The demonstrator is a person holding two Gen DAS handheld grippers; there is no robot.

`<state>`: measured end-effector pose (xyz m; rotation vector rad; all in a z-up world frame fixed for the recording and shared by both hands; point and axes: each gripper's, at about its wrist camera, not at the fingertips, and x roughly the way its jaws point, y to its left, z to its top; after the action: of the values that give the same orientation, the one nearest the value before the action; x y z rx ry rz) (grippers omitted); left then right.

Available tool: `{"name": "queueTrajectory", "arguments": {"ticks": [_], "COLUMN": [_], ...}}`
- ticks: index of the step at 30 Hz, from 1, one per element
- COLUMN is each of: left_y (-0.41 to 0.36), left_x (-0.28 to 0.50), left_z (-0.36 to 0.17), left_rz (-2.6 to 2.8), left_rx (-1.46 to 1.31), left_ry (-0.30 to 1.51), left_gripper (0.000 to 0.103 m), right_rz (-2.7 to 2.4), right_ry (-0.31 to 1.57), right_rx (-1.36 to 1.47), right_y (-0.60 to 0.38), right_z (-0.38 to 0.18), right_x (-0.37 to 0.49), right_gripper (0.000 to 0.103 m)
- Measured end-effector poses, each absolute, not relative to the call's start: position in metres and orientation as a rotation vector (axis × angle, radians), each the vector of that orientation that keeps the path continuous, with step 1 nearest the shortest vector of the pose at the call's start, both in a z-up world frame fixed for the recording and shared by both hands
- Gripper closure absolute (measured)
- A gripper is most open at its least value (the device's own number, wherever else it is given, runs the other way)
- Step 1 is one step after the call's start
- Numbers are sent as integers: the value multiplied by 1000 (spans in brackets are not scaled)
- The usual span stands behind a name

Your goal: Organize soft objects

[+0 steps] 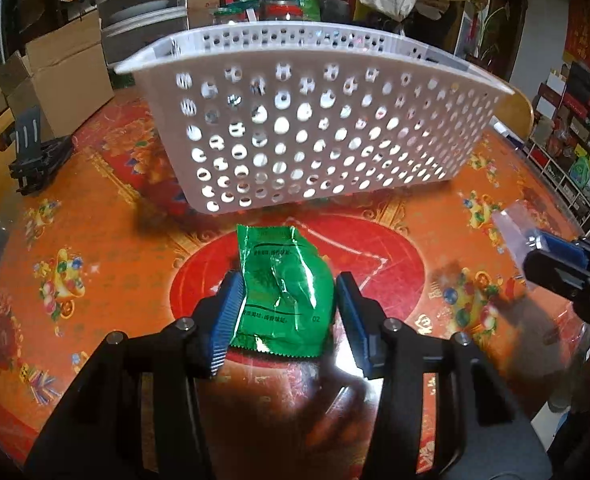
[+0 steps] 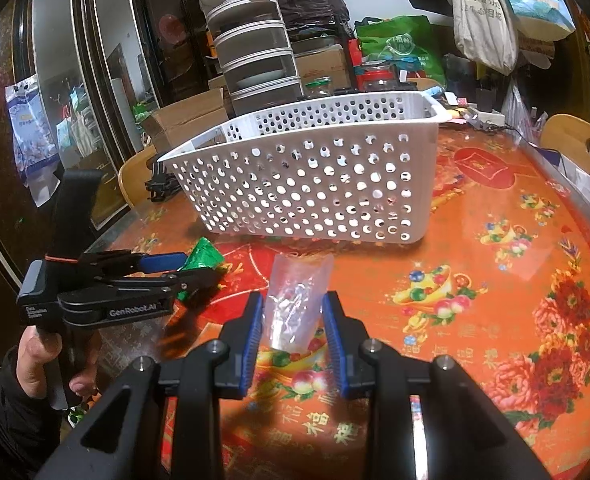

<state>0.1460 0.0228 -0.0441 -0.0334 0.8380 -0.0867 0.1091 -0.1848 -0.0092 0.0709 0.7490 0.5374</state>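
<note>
The green foil snack packet point(image 1: 283, 292), crinkled and shiny with dark print, sits pinched between the blue pads of the left gripper point(image 1: 289, 312), lifted just above the middle of the table point(image 1: 115, 216). The right gripper point(image 2: 293, 328) pinches a clear plastic bag point(image 2: 295, 300) holding small pale bits, near the table's front. Behind both stands 1 white perforated basket point(image 1: 311, 136); its contents cannot be told. Cardboard boxes point(image 1: 61, 68) crowd the far left edge.
</note>
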Motion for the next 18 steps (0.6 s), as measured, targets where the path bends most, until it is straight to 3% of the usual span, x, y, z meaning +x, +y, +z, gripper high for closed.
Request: {"name": "queueTrajectory", "arguments": {"ticks": [9, 18], "left_y": [19, 23], "left_x": [119, 113], "left_z": [1, 67], "left_rz": [-98, -113], "left_rx": [-33, -71], "left_ry": [729, 639], "left_gripper": [57, 57], "right_rz": [537, 517], "right_ry": [719, 634], "right_rx": [57, 5], "right_y": [-183, -183], "right_z": [6, 65], "right_x": [102, 107], "right_gripper": [74, 74]}}
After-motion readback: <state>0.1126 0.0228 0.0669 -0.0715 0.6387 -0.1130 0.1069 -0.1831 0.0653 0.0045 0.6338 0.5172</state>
